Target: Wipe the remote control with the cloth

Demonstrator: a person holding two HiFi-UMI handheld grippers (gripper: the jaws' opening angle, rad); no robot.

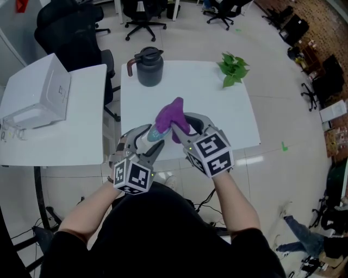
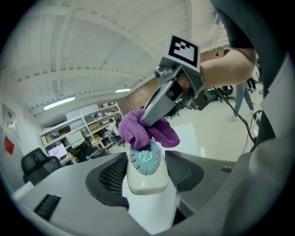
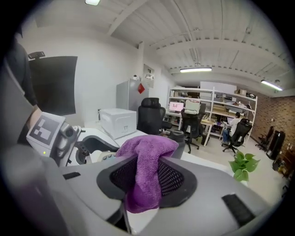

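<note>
My left gripper (image 1: 148, 142) is shut on a cream remote control (image 2: 145, 167) with a pale blue button pad, held above the near edge of the white table (image 1: 212, 103). A purple cloth (image 1: 172, 118) is clamped in my right gripper (image 1: 185, 130), and the cloth (image 2: 143, 126) rests against the far end of the remote. In the right gripper view the cloth (image 3: 145, 173) hangs between the jaws, and the left gripper (image 3: 69, 143) shows at the left with the remote (image 3: 107, 157) partly hidden behind it.
A dark grey jug (image 1: 148, 66) stands at the table's far left and a small green plant (image 1: 232, 68) at the far right. A white box (image 1: 38, 92) sits on a second table to the left. Office chairs (image 1: 142, 16) stand beyond.
</note>
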